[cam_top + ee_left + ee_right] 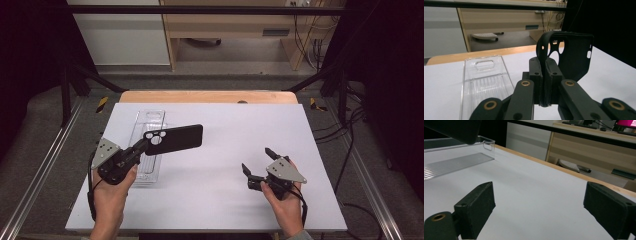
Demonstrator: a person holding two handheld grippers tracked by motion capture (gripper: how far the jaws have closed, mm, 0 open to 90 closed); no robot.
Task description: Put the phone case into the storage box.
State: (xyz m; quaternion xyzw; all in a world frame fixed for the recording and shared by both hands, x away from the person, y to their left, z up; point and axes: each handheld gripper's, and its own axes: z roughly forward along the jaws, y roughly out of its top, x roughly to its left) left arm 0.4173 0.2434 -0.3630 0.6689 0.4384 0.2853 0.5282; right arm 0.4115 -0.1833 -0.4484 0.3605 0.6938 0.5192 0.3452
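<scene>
A black phone case (176,139) hangs above the white table, held by its camera-hole end. My left gripper (142,148) is shut on that edge; in the left gripper view the case (571,55) stands upright between the two pads (552,78). A clear plastic tray (148,145) lies on the table under and beside the left gripper, and shows as a tray (485,80) to the left of the jaws. My right gripper (260,161) is held low over the table at the right, open, with nothing between its fingers (476,205).
The white table top (225,150) has bare room in the middle and at the right. A wooden strip (207,96) runs along its far edge. Black frame bars and cables (345,125) stand at both sides, with a wooden cabinet (225,25) behind.
</scene>
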